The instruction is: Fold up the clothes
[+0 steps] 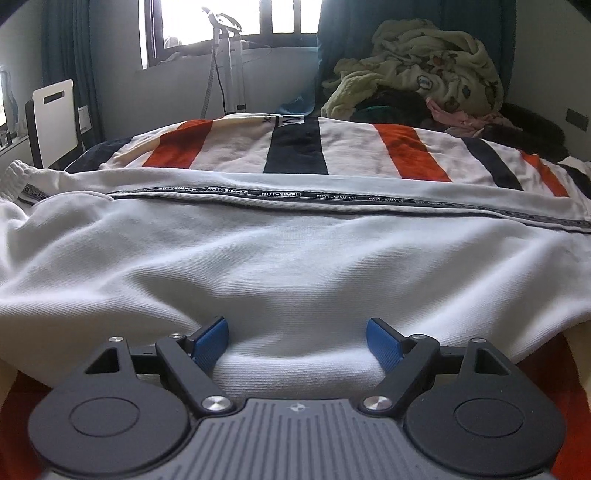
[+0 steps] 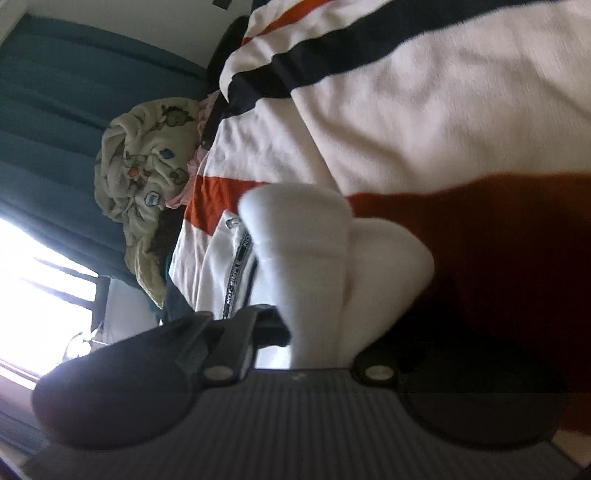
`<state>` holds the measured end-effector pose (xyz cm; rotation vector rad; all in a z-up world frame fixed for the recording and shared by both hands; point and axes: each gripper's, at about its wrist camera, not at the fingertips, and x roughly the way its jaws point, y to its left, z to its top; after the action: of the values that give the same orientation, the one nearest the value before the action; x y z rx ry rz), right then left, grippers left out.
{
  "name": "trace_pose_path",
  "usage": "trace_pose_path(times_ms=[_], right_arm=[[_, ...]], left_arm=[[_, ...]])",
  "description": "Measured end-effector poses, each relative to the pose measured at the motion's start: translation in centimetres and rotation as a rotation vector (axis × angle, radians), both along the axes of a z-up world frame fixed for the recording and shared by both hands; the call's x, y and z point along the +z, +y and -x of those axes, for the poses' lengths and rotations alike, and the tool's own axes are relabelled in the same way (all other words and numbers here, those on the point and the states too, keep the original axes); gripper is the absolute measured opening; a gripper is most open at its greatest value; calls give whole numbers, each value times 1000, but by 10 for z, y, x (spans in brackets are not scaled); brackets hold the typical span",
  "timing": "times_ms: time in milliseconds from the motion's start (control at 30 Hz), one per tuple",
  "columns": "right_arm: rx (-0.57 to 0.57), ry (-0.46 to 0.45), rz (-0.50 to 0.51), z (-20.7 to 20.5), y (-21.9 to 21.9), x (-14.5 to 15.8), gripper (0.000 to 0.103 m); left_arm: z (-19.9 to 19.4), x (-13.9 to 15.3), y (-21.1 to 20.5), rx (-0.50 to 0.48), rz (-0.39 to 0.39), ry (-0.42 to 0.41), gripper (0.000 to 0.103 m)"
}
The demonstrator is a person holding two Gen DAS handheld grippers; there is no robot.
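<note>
While white garment [image 1: 295, 258] covers striped blanket [image 1: 295, 147], curtains [image 1: 59, 55] flank window [image 1: 207, 22].

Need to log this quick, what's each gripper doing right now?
Left gripper: open, blue pads either side of a fold of the white ribbed garment.
Right gripper: fingers hidden by bunched white fabric; cannot tell.

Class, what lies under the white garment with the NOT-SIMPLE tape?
A striped blanket, white with orange and navy bands, shows beyond the white garment and runs beneath it. Whatever lies under the garment's middle is covered.
</note>
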<state>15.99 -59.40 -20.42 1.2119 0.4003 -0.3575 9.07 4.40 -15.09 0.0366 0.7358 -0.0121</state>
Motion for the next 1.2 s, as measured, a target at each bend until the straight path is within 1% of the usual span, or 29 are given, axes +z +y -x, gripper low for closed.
trace_pose_path(times_ms=[100, 200, 367, 533, 633, 700, 767, 833, 967, 1000, 1067, 1100, 1167, 1200], right_arm=[[-2, -43, 91, -1, 9, 20, 11], [44, -85, 263, -6, 28, 55, 11], [122, -144, 558, -10, 79, 117, 11], [200, -229, 820, -10, 155, 172, 11], [261, -300, 954, -11, 216, 194, 11], [318, -357, 1053, -9, 262, 199, 11], [383, -413, 1147, -7, 310, 196, 11], [461, -454, 1215, -5, 355, 183, 11], [667, -444, 1277, -1, 428, 126, 11], [727, -427, 1285, 0, 444, 109, 11], [861, -354, 1286, -1, 469, 70, 12], [907, -313, 1297, -2, 476, 55, 14], [956, -253, 1330, -1, 483, 34, 15], [956, -253, 1324, -2, 481, 35, 15]], left_arm=[[-2, 1, 1, 2, 10, 6, 84], [-4, 3, 3, 3, 22, 11, 84], [-6, 11, 9, 7, 65, 1, 84], [-9, 29, 25, 37, 142, -34, 84], [-9, 44, 38, 63, 184, -77, 84], [-7, 54, 48, 85, 210, -108, 85], [-6, 62, 60, 114, 247, -136, 85], [-4, 69, 72, 147, 275, -167, 85], [-4, 77, 96, 221, 339, -207, 86], [-5, 76, 101, 235, 354, -208, 86], [-8, 72, 109, 255, 377, -199, 86], [-10, 69, 111, 257, 388, -189, 86], [-15, 62, 112, 252, 413, -160, 86], [-18, 59, 113, 245, 430, -147, 86]])
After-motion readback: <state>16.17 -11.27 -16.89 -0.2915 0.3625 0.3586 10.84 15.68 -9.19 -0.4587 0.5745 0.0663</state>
